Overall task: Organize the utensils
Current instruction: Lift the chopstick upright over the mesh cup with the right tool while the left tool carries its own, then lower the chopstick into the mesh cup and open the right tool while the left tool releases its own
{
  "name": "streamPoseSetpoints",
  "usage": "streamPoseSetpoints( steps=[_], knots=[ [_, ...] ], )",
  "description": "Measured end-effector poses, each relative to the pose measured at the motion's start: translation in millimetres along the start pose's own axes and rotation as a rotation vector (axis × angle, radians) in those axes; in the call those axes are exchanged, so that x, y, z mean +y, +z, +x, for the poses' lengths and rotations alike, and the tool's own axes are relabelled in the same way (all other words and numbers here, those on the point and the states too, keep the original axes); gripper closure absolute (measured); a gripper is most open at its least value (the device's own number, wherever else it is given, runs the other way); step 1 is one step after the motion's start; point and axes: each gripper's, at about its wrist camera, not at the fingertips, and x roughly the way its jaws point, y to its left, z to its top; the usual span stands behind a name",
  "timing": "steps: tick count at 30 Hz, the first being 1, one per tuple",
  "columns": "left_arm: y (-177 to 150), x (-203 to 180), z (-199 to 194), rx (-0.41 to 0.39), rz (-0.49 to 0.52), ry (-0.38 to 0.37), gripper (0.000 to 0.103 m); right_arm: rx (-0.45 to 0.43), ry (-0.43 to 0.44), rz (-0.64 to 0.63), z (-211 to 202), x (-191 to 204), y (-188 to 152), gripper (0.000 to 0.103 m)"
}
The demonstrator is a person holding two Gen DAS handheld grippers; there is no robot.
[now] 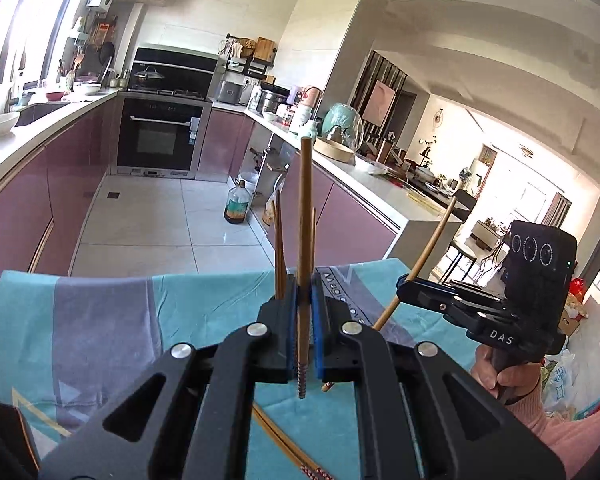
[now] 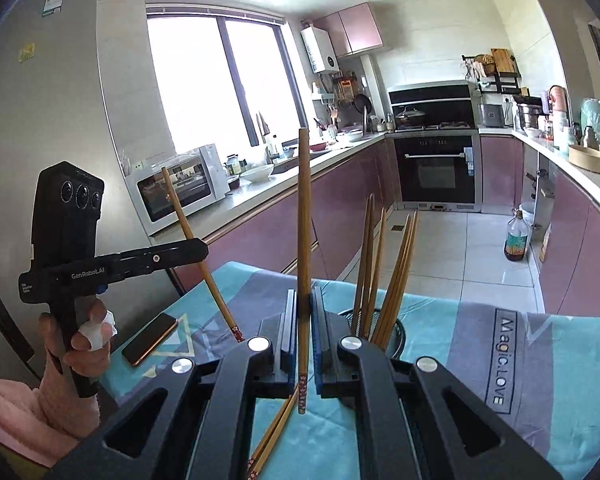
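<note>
Clenched in my left tongs [image 1: 305, 312] is one wooden chopstick [image 1: 305, 240], upright between the blue pads. My right tongs [image 2: 305, 312] grasp a second chopstick [image 2: 303, 248] the same way. Loose chopsticks [image 2: 272, 436] lie on the cloth-covered tabletop [image 2: 440, 332] beneath both tongs. Just right of my right tongs, more chopsticks stand in a black holder [image 2: 396, 332].
</note>
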Motion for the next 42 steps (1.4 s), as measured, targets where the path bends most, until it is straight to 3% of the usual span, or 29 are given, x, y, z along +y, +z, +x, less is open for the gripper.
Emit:
streamPoseSetpoints(
  steps=[5, 11, 23, 31, 36, 42],
  knots=[
    [28, -15, 17, -0.018, 0.05, 0.022, 0.096, -0.051, -0.049, -0.025, -7, -6, 22, 0.098],
    [46, -23, 49, 0.027, 0.073, 0.036, 0.096, -0.063, -0.099, -0.028, 2, -19, 33, 0.098],
    [27, -4, 135, 0.32, 0.093, 0.09, 0.096, 0.187, -0.079, 0.015, 78, -35, 6, 0.098],
    [13, 20, 161, 0.357, 0.062, 0.091, 0.095, 0.261, -0.103, 0.061, 107, -50, -1, 0.096],
    [4, 35, 166, 0.327, 0.015, 0.113, 0.078, 0.242, -0.121, 0.066, 109, -51, 0, 0.094],
    [-4, 41, 156, 0.261, -0.02, 0.145, 0.062, 0.197, -0.13, 0.074, 105, -55, 1, 0.084]
  ],
)
